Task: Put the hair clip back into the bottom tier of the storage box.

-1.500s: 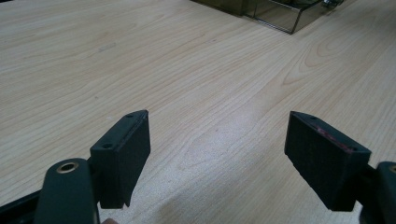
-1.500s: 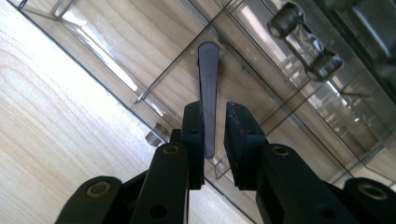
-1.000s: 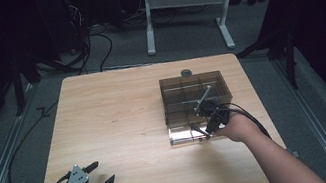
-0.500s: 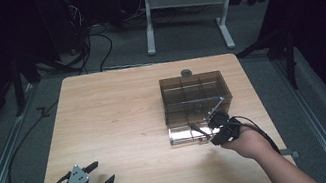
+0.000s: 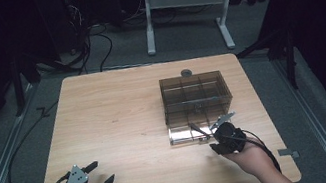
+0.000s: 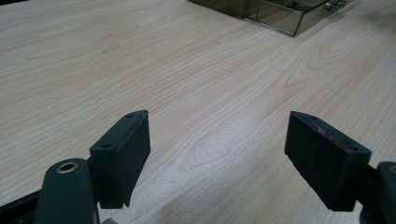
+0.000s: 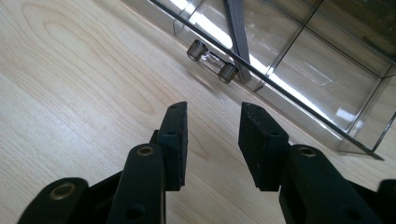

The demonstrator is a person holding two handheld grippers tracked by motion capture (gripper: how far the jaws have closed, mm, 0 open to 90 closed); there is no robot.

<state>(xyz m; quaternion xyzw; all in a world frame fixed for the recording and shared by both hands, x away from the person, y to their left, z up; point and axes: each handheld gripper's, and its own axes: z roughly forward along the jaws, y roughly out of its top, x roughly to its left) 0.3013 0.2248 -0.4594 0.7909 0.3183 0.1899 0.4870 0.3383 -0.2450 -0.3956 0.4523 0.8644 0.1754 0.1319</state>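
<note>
Smoky clear compartment box [image 5: 196, 98] sits on the counter [image 5: 114, 115], contents too dim to identify. Right tool [image 5: 208, 140] hovers just before the box's small front handle [image 7: 211, 61], jaws narrowly parted, empty. Left tool [image 5: 100, 174], far from the box, gapes wide.

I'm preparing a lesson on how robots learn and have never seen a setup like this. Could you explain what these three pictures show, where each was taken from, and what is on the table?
A person sits at a wooden table holding a hand-operated two-jaw gripper in each hand. The high view looks down from above: the left gripper is near the front left corner, the right gripper just before a smoky clear plastic drawer box whose lowest drawer is pulled out. The other two pictures come from cameras riding on the grippers, looking along their black jaws. The left gripper is wide open over bare wood. The right one is part open, empty, pointing at the drawer's small clear handle. Nothing is held.
</note>
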